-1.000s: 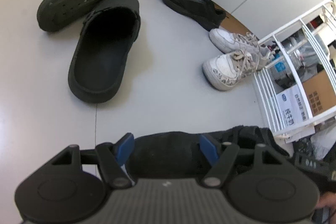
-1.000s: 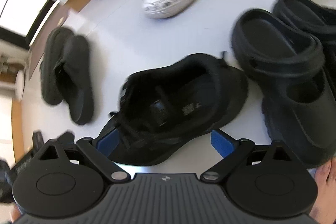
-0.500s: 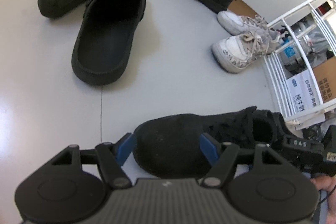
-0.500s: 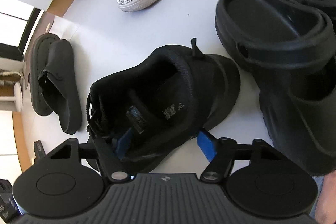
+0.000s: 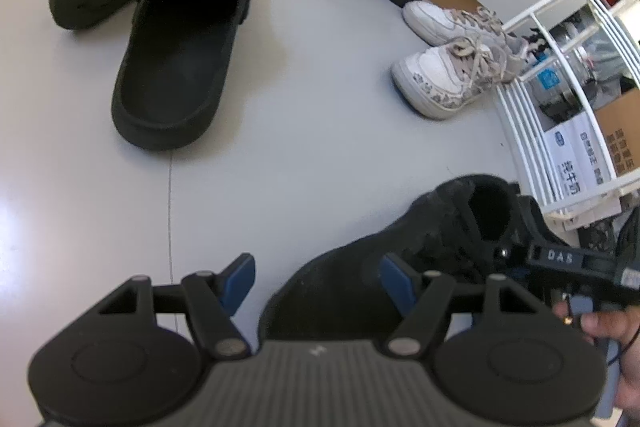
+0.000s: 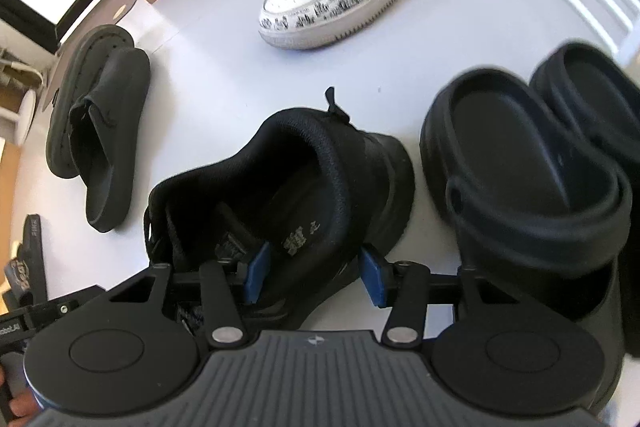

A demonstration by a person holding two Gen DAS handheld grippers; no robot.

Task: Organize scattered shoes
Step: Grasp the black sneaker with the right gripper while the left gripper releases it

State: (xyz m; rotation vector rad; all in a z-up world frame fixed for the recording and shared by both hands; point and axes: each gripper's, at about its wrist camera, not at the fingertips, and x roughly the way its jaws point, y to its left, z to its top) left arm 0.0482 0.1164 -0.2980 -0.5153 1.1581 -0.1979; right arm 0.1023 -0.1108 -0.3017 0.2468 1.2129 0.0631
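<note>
Under the left wrist camera, the left gripper (image 5: 316,281) is hanging with jaws apart over the toe of the black sneaker (image 5: 360,279) lying on the pale floor (image 5: 300,147). From the right wrist, the right gripper (image 6: 314,277) is closing its jaws on the sneaker's side wall, one pad inside, one outside.

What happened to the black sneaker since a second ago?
The right gripper came down over the black sneaker: one finger went inside the opening, the other outside the side wall, and its jaws are closing on that wall. The left gripper, which had straddled the sneaker's toe, now sits partly off it, jaws open as before. The clogs and white sneakers stayed put.
</note>
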